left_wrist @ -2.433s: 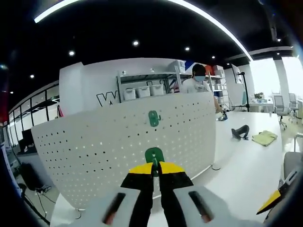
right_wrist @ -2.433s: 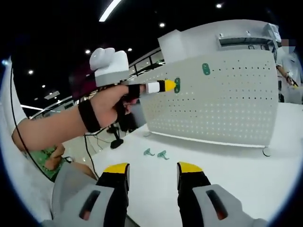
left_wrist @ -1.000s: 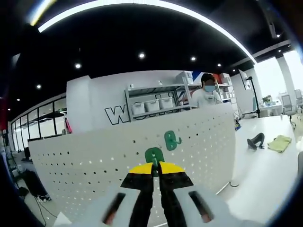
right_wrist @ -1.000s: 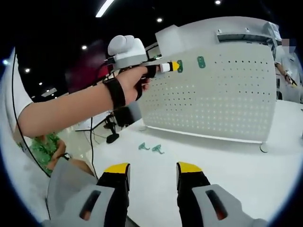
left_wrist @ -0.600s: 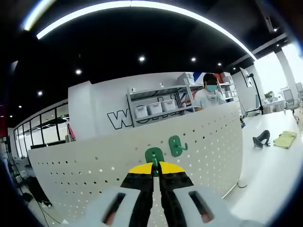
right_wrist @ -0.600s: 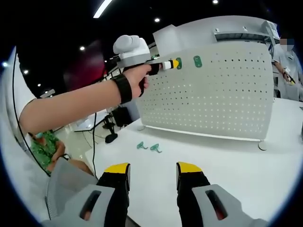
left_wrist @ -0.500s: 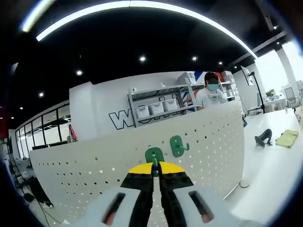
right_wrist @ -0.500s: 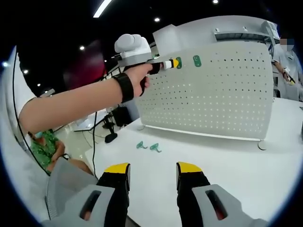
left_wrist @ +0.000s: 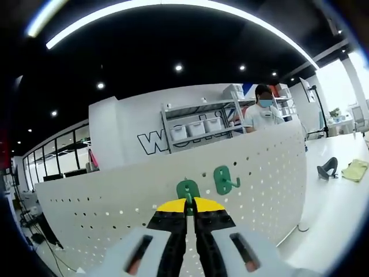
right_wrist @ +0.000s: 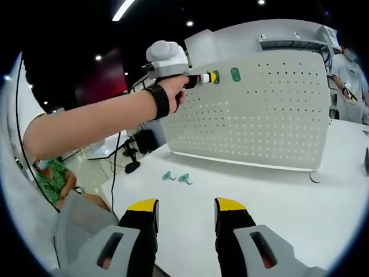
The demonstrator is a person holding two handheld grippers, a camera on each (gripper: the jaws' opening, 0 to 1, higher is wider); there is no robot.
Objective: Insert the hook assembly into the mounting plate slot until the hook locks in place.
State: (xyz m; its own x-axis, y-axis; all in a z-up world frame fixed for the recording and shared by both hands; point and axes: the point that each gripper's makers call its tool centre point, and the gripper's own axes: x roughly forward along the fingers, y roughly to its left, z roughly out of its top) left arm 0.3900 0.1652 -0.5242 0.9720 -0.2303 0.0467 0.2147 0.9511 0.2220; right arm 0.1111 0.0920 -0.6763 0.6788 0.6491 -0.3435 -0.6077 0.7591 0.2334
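I have lifted my left gripper with its green hook up beside the hung hook on the pegboard.

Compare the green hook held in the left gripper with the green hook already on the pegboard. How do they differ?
The held green hook is pinched between the shut jaws of the left gripper; the mounted green hook hangs free on the pegboard. The held hook's lower part is hidden by the jaws; the mounted hook shows its prong sticking out. Both share colour and rounded shape.
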